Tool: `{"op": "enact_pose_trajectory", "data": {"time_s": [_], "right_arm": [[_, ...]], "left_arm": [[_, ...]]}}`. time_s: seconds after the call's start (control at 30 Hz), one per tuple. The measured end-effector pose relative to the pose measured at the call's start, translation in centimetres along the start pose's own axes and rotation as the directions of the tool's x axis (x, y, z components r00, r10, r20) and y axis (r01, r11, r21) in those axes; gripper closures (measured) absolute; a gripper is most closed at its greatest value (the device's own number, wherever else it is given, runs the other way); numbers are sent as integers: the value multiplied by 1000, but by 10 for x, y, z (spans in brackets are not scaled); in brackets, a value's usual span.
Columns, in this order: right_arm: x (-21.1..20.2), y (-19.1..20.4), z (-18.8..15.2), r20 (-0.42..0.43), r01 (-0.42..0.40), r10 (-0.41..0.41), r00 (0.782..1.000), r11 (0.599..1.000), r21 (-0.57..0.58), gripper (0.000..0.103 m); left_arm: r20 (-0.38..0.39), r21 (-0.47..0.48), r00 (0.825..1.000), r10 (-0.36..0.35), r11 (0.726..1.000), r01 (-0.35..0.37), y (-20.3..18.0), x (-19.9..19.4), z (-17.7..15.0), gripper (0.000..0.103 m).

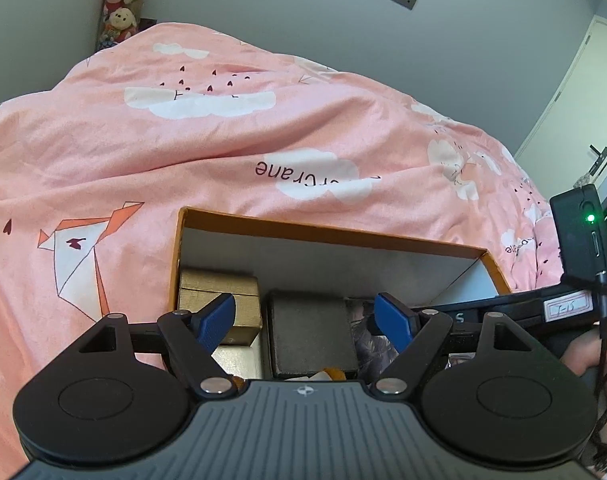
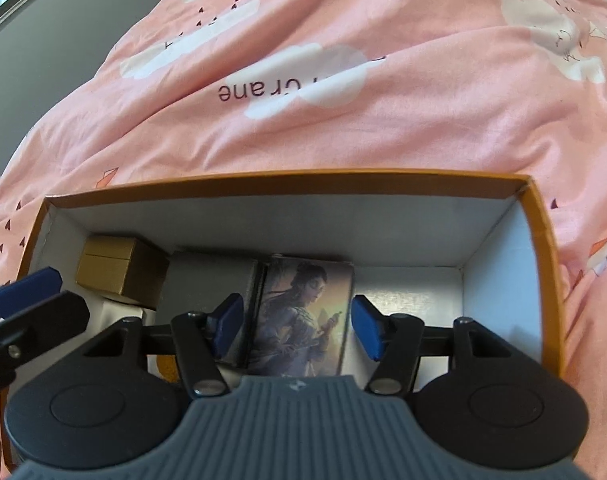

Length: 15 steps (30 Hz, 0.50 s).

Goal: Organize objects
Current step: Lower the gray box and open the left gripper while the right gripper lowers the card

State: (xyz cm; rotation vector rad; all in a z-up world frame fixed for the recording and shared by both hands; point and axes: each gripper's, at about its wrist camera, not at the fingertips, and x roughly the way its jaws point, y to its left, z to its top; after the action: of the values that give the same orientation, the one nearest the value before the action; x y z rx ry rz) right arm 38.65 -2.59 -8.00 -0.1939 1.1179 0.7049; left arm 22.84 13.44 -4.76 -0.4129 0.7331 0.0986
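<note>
The jaws of the right gripper (image 2: 295,328) stand apart astride the illustrated box (image 2: 303,316) without clearly pressing it; this box lies flat in the orange box (image 2: 287,184) on the bed, long axis running away from the camera, between the pads. Beside it sits a grey box (image 2: 207,280), then a gold box (image 2: 115,268). The left gripper (image 1: 303,320) hangs wide, empty, over the grey one, so the right is nearer

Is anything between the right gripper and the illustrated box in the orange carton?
Nothing visible. The right gripper hangs open right above the illustrated box, its blue pads clear of it. The grey box sits beside it, not in the way.
</note>
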Motion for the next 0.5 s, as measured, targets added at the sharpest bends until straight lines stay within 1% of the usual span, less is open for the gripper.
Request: {"op": "enact_pose_trajectory", "data": {"time_s": [0.03, 0.07, 0.1, 0.13, 0.2, 0.27, 0.4, 0.5], "right_arm": [[0, -2, 0, -5, 2, -2, 1000, 1000, 5, 48], [1, -5, 0, -10, 5, -4, 1000, 1000, 10, 58], [2, -7, -1, -16, 6, -6, 1000, 1000, 13, 65], [3, -8, -2, -22, 10, -10, 1000, 1000, 13, 67], [6, -11, -3, -31, 12, -12, 999, 1000, 14, 75], [10, -15, -5, -46, 0, 1, 999, 1000, 27, 76], [18, -25, -7, -53, -58, 63, 997, 995, 85, 76], [20, -24, -8, -47, -95, 99, 994, 993, 77, 78]], "left_arm": [[-1, 10, 1000, 2, 1000, -2, -1, 1, 0, 11], [-1, 19, 1000, 8, 1000, -8, -2, 1, -1, 11], [0, 26, 1000, 12, 1000, -12, -3, 1, -1, 11], [0, 28, 1000, 11, 1000, -11, -3, 1, -2, 11], [-2, 30, 1000, 9, 999, -9, -4, 1, -2, 11], [-2, 29, 1000, 9, 1000, -9, -3, 1, -2, 11], [-4, 28, 1000, 10, 1000, -10, -3, 1, -2, 11], [-6, 37, 1000, 17, 999, -17, -4, 2, -2, 11]]}}
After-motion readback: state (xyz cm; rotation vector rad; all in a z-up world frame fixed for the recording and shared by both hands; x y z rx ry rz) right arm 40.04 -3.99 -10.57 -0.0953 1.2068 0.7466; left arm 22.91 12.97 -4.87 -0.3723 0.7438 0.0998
